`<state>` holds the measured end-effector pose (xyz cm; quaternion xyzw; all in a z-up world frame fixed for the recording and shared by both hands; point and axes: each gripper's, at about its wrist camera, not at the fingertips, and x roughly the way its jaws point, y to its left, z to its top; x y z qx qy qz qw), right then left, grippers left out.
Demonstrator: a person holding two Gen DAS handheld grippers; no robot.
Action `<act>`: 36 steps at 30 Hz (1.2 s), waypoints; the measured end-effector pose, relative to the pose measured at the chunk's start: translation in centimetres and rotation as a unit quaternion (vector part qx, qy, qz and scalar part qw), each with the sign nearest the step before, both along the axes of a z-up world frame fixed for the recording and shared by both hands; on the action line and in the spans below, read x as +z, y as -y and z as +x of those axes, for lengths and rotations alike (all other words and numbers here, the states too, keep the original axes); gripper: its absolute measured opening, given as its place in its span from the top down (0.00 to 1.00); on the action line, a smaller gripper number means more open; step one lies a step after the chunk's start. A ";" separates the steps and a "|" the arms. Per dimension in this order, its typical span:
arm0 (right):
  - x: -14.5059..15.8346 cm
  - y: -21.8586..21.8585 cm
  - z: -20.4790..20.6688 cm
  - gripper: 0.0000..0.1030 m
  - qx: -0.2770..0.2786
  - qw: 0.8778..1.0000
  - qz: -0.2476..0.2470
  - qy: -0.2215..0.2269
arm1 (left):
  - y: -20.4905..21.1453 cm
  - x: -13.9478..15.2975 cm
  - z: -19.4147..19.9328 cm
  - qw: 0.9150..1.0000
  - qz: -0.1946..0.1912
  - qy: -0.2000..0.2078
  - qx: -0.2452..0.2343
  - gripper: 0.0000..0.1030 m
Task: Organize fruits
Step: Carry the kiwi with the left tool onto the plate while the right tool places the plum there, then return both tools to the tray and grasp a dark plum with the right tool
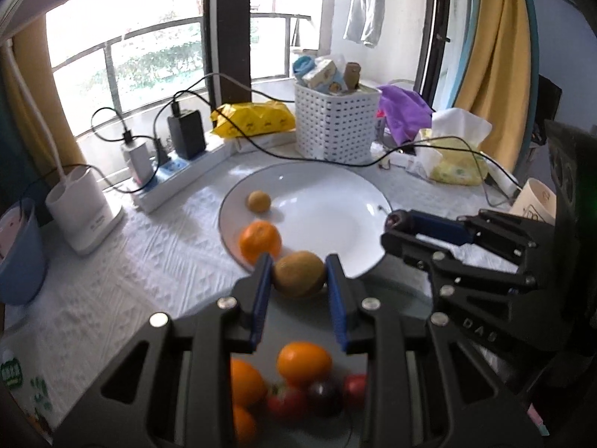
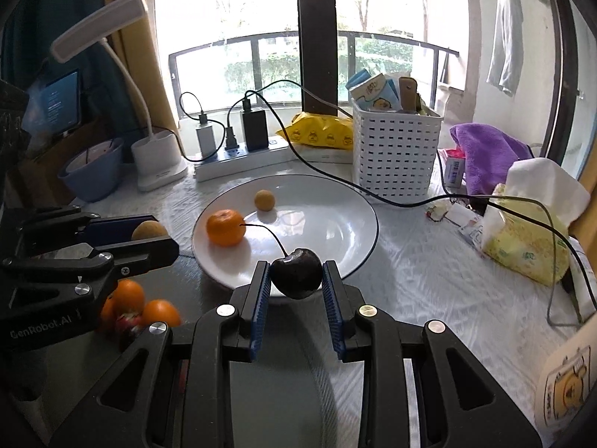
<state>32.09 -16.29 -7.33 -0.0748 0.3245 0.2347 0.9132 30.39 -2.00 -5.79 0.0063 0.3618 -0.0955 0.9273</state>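
Left claw (image 1: 298, 272) closed on a kiwi (image 1: 298, 274), right claw (image 2: 296, 278) on a dark cherry (image 2: 296, 278) (stem attached). Both held over the white plate (image 2: 335, 224) rim.

- The plate (image 2: 335, 201) is showing white with a thin dark rim line.
- The mandarin (image 2: 225, 227) is glowing orange, the small round fruit (image 2: 264, 200) tan.
- The cherry (image 2: 296, 273) is looking near-black.
- The kiwi (image 1: 298, 274) is showing brown.
- The basket (image 2: 395, 153) is showing white lattice.
- The counter (image 2: 429, 280) is wearing white embossed cloth.
- The cloth (image 2: 488, 153) is showing purple.
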 end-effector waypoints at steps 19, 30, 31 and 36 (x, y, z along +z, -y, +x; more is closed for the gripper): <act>1.0 0.8 4.1 0.56 -0.049 0.999 0.000 0.001 | 0.1 0.4 3.1 1.000 -0.015 -0.003 0.006 0.55; 2.0 0.4 0.0 0.56 -0.046 0.999 0.001 0.015 | -2.0 2.0 -1.7 0.999 -0.015 0.028 0.029 0.55; 2.0 0.3 -0.5 0.56 -0.045 0.999 0.000 0.016 | -2.2 2.0 -2.2 0.999 -0.015 0.030 0.031 0.55; 2.3 -0.3 -2.7 0.56 -0.040 0.999 -0.003 0.023 | -3.4 2.2 -4.8 0.998 -0.018 0.041 0.042 0.55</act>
